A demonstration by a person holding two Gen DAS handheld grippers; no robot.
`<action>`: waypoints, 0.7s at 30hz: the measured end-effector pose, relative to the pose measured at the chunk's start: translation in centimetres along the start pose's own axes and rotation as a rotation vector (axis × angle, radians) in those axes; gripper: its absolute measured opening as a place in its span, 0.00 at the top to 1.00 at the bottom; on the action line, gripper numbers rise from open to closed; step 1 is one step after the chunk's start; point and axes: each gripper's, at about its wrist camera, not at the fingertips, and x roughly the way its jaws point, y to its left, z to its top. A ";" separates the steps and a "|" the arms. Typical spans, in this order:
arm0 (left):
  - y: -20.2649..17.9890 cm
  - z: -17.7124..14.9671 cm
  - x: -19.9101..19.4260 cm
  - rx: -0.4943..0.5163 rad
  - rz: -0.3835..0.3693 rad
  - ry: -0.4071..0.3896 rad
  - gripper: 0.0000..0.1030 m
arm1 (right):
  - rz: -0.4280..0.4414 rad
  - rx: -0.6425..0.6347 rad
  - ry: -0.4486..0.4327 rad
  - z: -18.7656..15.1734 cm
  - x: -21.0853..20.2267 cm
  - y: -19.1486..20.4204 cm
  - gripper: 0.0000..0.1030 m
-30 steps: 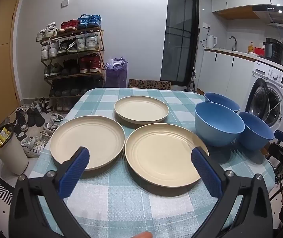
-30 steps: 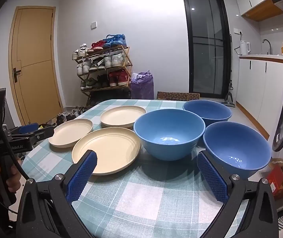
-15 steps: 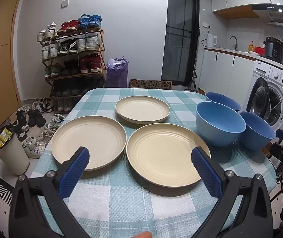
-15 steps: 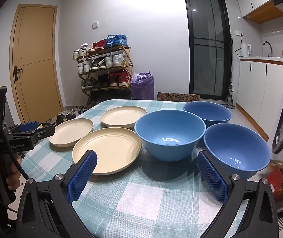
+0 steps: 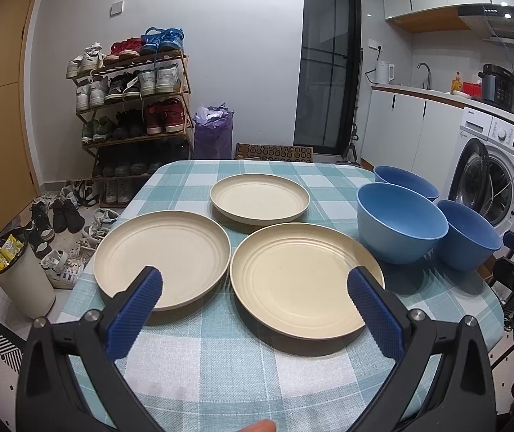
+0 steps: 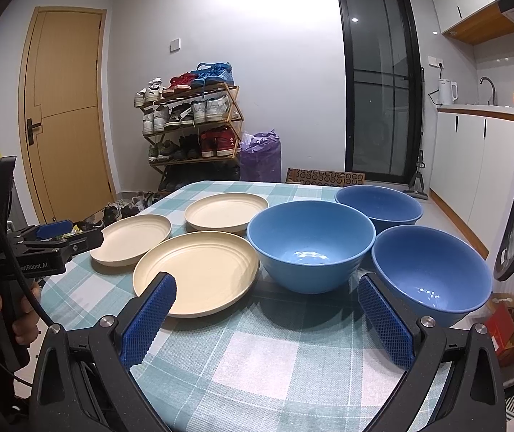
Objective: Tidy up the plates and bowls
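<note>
Three cream plates lie separately on the checked table: a near-left plate (image 5: 161, 255), a near-right plate (image 5: 303, 279) and a smaller far plate (image 5: 259, 198). Three blue bowls stand to their right: a middle bowl (image 5: 399, 223), a far bowl (image 5: 406, 181) and a right bowl (image 5: 469, 239). My left gripper (image 5: 255, 293) is open and empty, above the table's near edge facing the two near plates. My right gripper (image 6: 266, 300) is open and empty, in front of the middle bowl (image 6: 311, 244), between the near-right plate (image 6: 197, 277) and the right bowl (image 6: 431, 273).
The table (image 5: 242, 367) has a teal checked cloth. A shoe rack (image 5: 132, 108) and a bin (image 5: 22, 275) stand left of it, a washing machine (image 5: 494, 176) and kitchen counter to the right. The left gripper also shows in the right wrist view (image 6: 51, 239).
The left wrist view has shifted slightly, so the plates and bowls sit a little further right in it. Both grippers stay open. No dish has moved.
</note>
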 end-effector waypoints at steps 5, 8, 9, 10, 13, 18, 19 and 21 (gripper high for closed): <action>0.1 0.0 -0.1 -0.002 0.000 0.004 0.00 | -0.002 -0.005 -0.006 0.1 0.0 0.1 0.00; -0.1 0.0 -0.1 0.003 0.001 0.005 0.00 | -0.002 -0.009 -0.008 0.0 0.1 0.3 0.00; -0.1 0.0 -0.1 0.006 0.002 0.003 0.00 | -0.001 -0.009 -0.010 0.0 0.0 0.2 0.00; -0.1 0.0 -0.1 0.006 0.002 0.002 0.00 | -0.001 -0.010 -0.011 0.0 0.1 0.3 0.00; -0.2 0.0 -0.1 0.005 0.004 0.005 0.00 | 0.001 -0.011 -0.009 0.0 0.0 0.2 0.00; -0.2 0.0 0.0 0.004 0.005 0.005 0.00 | -0.002 -0.012 -0.010 0.0 0.0 0.3 0.00; -0.2 0.0 0.0 0.004 0.005 0.006 0.00 | -0.001 -0.012 -0.009 0.0 0.0 0.2 0.00; -0.2 0.0 0.0 0.004 0.004 0.006 0.00 | 0.000 -0.012 -0.010 -0.1 0.0 0.3 0.00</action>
